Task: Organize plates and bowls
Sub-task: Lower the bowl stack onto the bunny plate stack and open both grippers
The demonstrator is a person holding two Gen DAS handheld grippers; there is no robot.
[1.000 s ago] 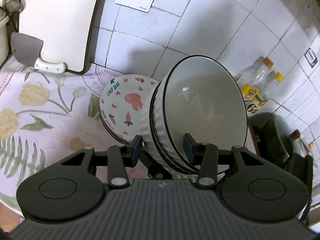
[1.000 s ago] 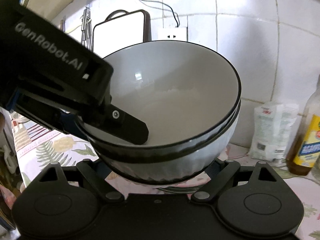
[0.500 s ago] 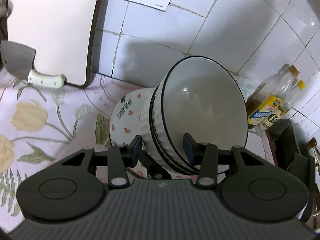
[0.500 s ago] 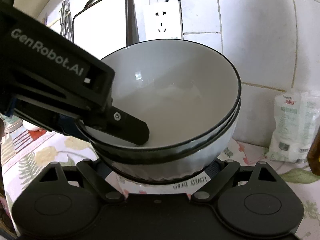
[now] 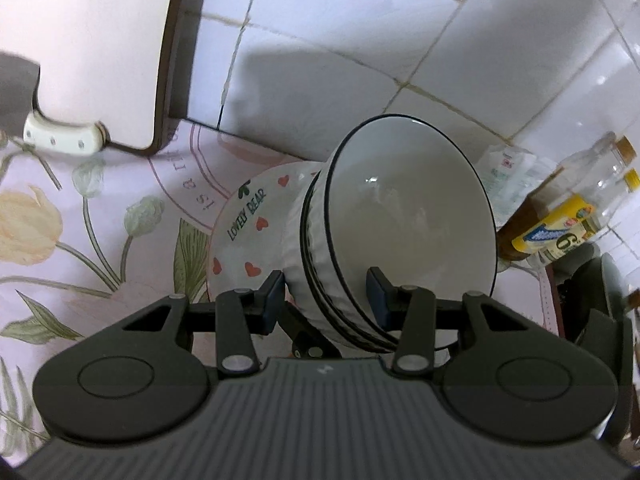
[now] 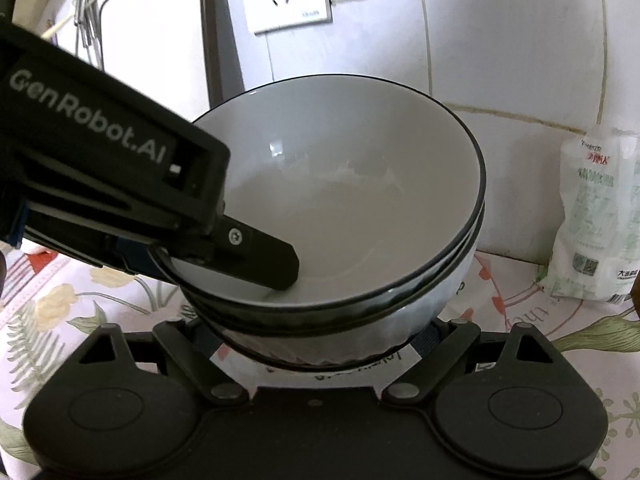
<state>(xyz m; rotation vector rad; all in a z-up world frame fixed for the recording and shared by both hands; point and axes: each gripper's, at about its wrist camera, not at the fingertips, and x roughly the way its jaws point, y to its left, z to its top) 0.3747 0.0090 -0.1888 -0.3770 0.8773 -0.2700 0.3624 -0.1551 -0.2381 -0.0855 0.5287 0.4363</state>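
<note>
Here the floral tablecloth point(image 5: 80, 240) covers the counter below the white tiled wall point(image 5: 360, 40), and a white cutting board point(image 5: 88, 40) leans against the tiles at the left. A stack of white ribbed bowls with black rims point(image 5: 404, 232) is held over a plate printed with red hearts and the words LOVELY BEAR point(image 5: 248, 224), which lies flat on the cloth near the wall. The left gripper point(image 5: 326, 300) is clamped on the near rim of the stack, one finger on the ribbed outside and the other inside the top bowl. The right gripper point(image 6: 316, 340) has its jaws spread wide around the stack's lower body; whether the pads press the bowls I cannot tell, since the bowls hide them. Oil bottles point(image 5: 568, 216) stand at the right, a white packet point(image 6: 596, 216) leans on the tiles, and a cleaver's white handle point(image 5: 60, 138) rests against the board.
</note>
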